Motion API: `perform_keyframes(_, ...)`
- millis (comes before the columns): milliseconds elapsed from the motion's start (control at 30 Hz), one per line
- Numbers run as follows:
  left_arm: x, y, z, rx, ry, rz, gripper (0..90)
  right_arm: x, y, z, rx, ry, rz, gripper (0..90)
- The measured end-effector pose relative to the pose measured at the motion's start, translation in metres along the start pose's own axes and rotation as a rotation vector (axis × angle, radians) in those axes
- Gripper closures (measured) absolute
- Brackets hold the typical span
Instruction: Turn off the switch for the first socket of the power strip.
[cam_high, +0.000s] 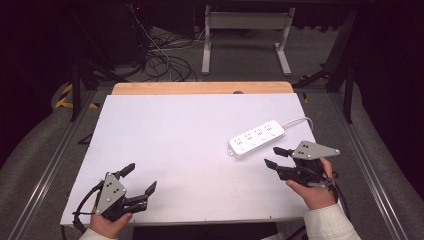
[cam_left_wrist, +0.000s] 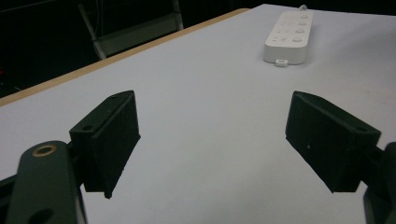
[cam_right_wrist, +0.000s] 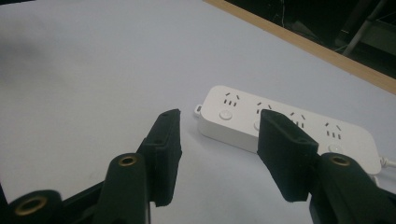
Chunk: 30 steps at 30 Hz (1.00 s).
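Observation:
A white power strip (cam_high: 256, 138) with several sockets and round buttons lies on the right half of the white table (cam_high: 175, 140), its cable running off to the right. My right gripper (cam_high: 274, 156) is open just in front of the strip's near end, not touching it. In the right gripper view the power strip (cam_right_wrist: 243, 119) lies just beyond the two black jaws of the right gripper (cam_right_wrist: 219, 116). My left gripper (cam_high: 139, 178) is wide open near the front left of the table, holding nothing. The left gripper view shows the power strip (cam_left_wrist: 287, 35) far off past the left gripper (cam_left_wrist: 212, 121).
A wooden strip (cam_high: 202, 88) edges the far side of the table. Beyond it on the floor are a white desk frame (cam_high: 245, 35) and tangled cables (cam_high: 162, 60). Metal rails run along both sides of the table.

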<state>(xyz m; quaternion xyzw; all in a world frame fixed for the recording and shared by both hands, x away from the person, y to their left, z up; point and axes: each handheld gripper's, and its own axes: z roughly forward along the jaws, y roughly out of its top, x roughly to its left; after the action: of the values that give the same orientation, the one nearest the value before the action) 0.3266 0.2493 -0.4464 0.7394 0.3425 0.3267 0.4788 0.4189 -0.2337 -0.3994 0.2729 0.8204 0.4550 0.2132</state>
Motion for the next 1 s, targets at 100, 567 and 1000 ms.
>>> perform_keyframes(100, 0.000, 0.000, 0.000, 0.001, 0.001, 0.000, 17.8, -0.002, 0.003, 0.001, 0.003, -0.006, 0.001, 49.8)
perform_keyframes(567, 0.000, 0.000, -0.001, -0.003, -0.004, 0.012, 17.8, -0.020, 0.007, 0.003, 0.027, 0.034, 0.041, 77.0)
perform_keyframes(1000, -0.001, 0.000, 0.000, 0.003, -0.001, 0.004, 17.8, -0.045, 0.023, 0.010, 0.132, -0.010, 0.097, 90.0)
